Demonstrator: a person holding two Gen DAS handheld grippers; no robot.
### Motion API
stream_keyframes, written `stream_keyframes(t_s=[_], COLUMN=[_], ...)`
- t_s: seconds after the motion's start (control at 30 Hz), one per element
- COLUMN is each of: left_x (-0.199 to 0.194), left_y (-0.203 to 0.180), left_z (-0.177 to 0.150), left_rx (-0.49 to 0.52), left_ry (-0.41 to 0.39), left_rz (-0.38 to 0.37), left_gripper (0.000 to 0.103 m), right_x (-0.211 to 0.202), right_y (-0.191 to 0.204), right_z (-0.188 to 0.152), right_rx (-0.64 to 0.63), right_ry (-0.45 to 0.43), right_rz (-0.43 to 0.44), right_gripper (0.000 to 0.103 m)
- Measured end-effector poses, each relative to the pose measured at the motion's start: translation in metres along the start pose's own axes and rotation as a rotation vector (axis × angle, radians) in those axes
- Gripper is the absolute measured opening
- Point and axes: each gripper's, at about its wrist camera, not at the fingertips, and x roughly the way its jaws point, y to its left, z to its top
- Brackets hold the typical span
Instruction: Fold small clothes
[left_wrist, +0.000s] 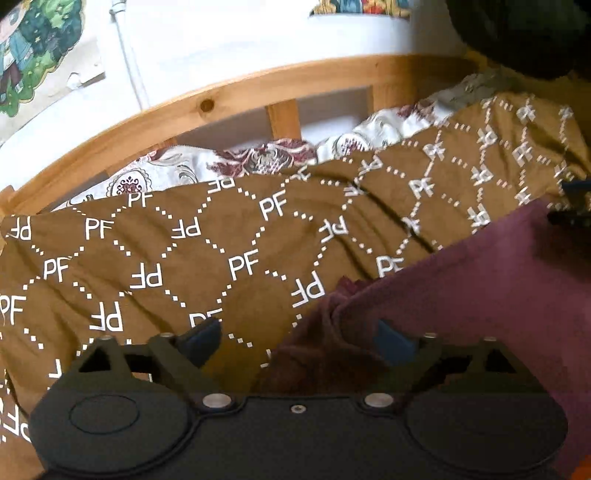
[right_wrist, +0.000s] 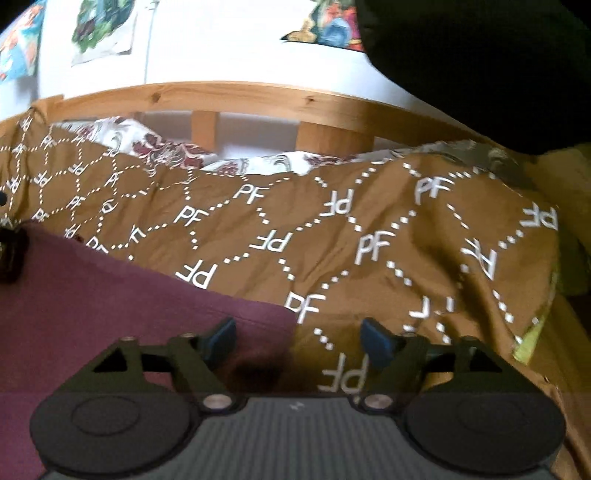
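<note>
1. Garment: a maroon cloth (left_wrist: 480, 295) lies on a bed, on top of a brown cover (left_wrist: 166, 258) printed with white "PF" letters and dotted diamonds. It sits between the two grippers, so each view catches one end of it.

2. Left gripper (left_wrist: 295, 339): jaws spread wide, nothing between them. A bunched, rumpled corner of the maroon cloth sits in the gap just ahead of the blue pads; contact cannot be told.

3. Right gripper (right_wrist: 299, 338): jaws likewise released and apart, straddling the cloth's flat right-hand edge. No grip visible.

4. Progress, as a judgement: early. No clean fold line shows in either view; the cloth looks spread out with one end crumpled. Grasping both ends, then folding and smoothing, all appear left to do.

5. Left view only: the crumpled corner, and a dark shape at the far right edge, probably the other gripper.

6. Right view only: the cloth's straight edge and smooth surface, plus a yellow-green fabric (right_wrist: 532, 339) at the cover's right side.

7. Both views: wooden bed rail (left_wrist: 258, 92), floral bedding (left_wrist: 258, 158) behind the cover, posters on the wall.
</note>
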Motion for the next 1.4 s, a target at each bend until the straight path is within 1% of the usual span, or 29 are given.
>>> stream_keyframes(t_s=[0.03,0.07,0.17,0.23,0.3,0.4,0.5,0.53,0.57,0.6,0.63,0.67,0.7,0.73,0.77,0.8,0.87,0.97,1.03,1.07,1.13,1.17,1.27,1.3,1.33,1.37,1.4], left_x=[-0.005,-0.009,-0.021,-0.024,-0.022,-0.016,-0.008,-0.004,0.0,0.004,0.008,0.012,0.012,0.015,0.015,0.016,0.017,0.023,0.021,0.017,0.006,-0.002,-0.017,-0.022,-0.026,-0.032,-0.037], left_y=[0.005,0.008,0.012,0.005,-0.009,-0.032,-0.045,-0.046,-0.047,-0.046,-0.045,-0.042,-0.04,-0.037,-0.034,-0.03,-0.019,0.001,0.01,0.014,0.02,0.021,0.019,0.018,0.015,0.015,0.013], left_z=[-0.001,-0.002,-0.01,-0.018,-0.027,-0.038,-0.04,-0.039,-0.038,-0.037,-0.036,-0.036,-0.036,-0.036,-0.037,-0.037,-0.038,-0.043,-0.048,-0.05,-0.055,-0.058,-0.062,-0.063,-0.063,-0.065,-0.067], left_rx=[-0.016,-0.031,-0.059,-0.044,-0.013,0.025,0.022,0.015,0.006,0.0,-0.002,-0.008,-0.013,-0.017,-0.019,-0.026,-0.069,-0.126,-0.166,-0.197,-0.248,-0.26,-0.255,-0.252,-0.252,-0.256,-0.263], left_ry=[-0.01,-0.018,-0.045,-0.038,-0.021,-0.021,-0.012,-0.004,0.009,0.025,0.041,0.052,0.054,0.057,0.06,0.064,0.074,0.119,0.124,0.114,0.091,0.07,0.054,0.05,0.045,0.039,0.037], left_rz=[-0.012,-0.025,-0.088,-0.121,-0.139,-0.108,-0.04,-0.019,0.019,0.051,0.07,0.077,0.085,0.11,0.135,0.167,0.216,0.227,0.231,0.232,0.209,0.197,0.21,0.212,0.215,0.219,0.222], left_gripper=[0.1,0.1,0.102,0.102,0.1,0.094,0.088,0.082,0.077,0.062,0.046,0.032,0.027,0.02,0.016,0.016,0.016,0.018,0.025,0.029,0.051,0.059,0.073,0.075,0.08,0.084,0.086], right_x=[-0.003,-0.006,-0.017,-0.018,-0.016,-0.016,-0.01,-0.009,-0.008,-0.008,-0.009,-0.01,-0.01,-0.009,-0.01,-0.012,-0.014,-0.015,-0.013,-0.012,-0.009,-0.008,-0.003,-0.001,0.001,0.002,0.003], right_y=[-0.001,-0.002,-0.001,0.004,0.01,0.012,0.009,0.008,0.007,0.007,0.007,0.007,0.008,0.011,0.013,0.016,0.02,0.02,0.02,0.021,0.02,0.019,0.014,0.012,0.012,0.011,0.011], right_z=[-0.001,-0.003,-0.011,-0.016,-0.02,-0.025,-0.026,-0.025,-0.024,-0.022,-0.022,-0.022,-0.022,-0.022,-0.022,-0.024,-0.026,-0.029,-0.031,-0.032,-0.032,-0.032,-0.03,-0.029,-0.028,-0.027,-0.026], right_rx=[0.01,0.019,0.048,0.057,0.054,0.093,0.133,0.138,0.141,0.146,0.153,0.159,0.159,0.158,0.155,0.151,0.148,0.164,0.166,0.169,0.187,0.207,0.254,0.266,0.273,0.275,0.27], right_ry=[0.0,0.001,-0.001,0.008,0.017,-0.021,-0.021,-0.024,-0.031,-0.036,-0.04,-0.044,-0.042,-0.039,-0.036,-0.037,-0.035,-0.024,-0.015,-0.01,-0.003,-0.007,-0.022,-0.022,-0.023,-0.028,-0.028], right_rz=[0.006,0.015,0.045,0.063,0.044,-0.007,-0.023,-0.023,-0.021,-0.022,-0.027,-0.026,-0.016,-0.008,0.0,0.01,0.026,0.038,0.04,0.042,0.059,0.07,0.074,0.067,0.058,0.052,0.044], right_gripper=[0.089,0.092,0.094,0.094,0.095,0.099,0.098,0.096,0.092,0.088,0.086,0.081,0.073,0.07,0.067,0.067,0.068,0.068,0.068,0.068,0.068,0.068,0.067,0.062,0.057,0.042,0.029])
